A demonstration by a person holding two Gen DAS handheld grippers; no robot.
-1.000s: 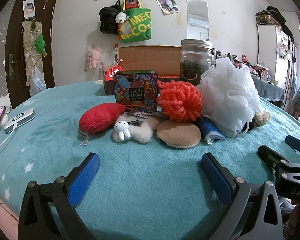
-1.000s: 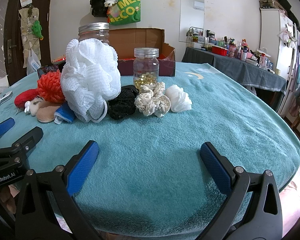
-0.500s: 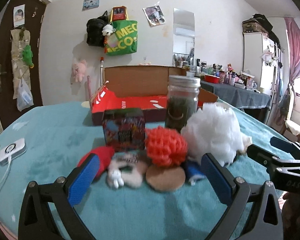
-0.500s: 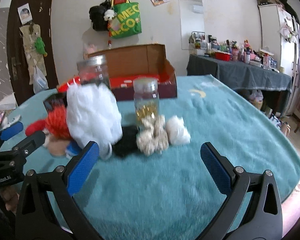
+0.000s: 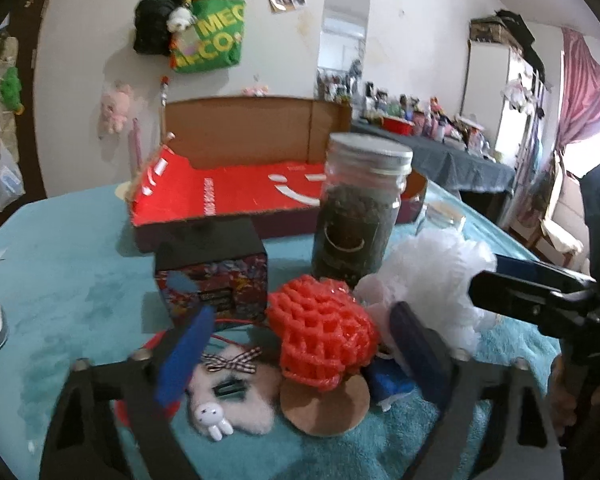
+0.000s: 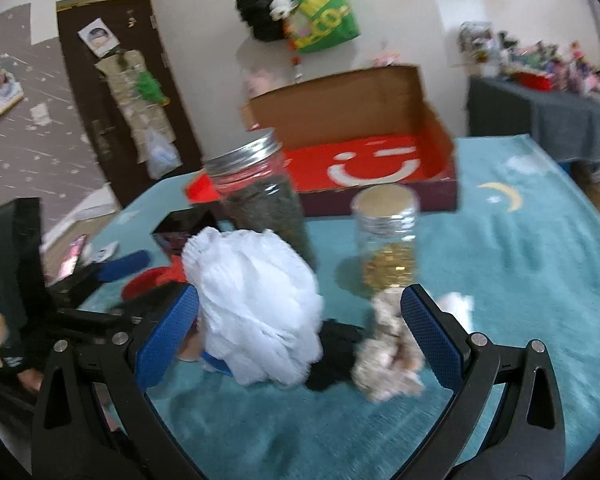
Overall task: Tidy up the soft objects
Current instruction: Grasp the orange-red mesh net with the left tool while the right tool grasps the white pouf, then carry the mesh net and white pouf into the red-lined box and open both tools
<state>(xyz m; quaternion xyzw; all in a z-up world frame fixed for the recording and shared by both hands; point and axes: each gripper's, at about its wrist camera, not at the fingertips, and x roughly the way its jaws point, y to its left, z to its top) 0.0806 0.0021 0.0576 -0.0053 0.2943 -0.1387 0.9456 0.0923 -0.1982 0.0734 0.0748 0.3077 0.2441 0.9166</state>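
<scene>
The left tongs [image 5: 296,344] have just been narrowing yet stand released, their blue pads either side of the red mesh puff [image 5: 320,332] at lower centre of the left view, not pressing it. The right tongs [image 6: 300,332] are spread wide and grasp nothing; the white bath pouf [image 6: 256,312] sits between them at lower centre, with a black scrunchie [image 6: 336,352] and a beige scrunchie [image 6: 388,364] just beside it on the teal-covered worktop [image 6: 520,288]. Behind, toward upper centre, lies an open red-lined cardboard box [image 6: 380,164], a likely destination. These netted balls look very light and springy; they should squash under a pinch, so closing across the middle bulk would likely hold best. The glass jar [image 5: 360,216] nearby could tip if nudged.
</scene>
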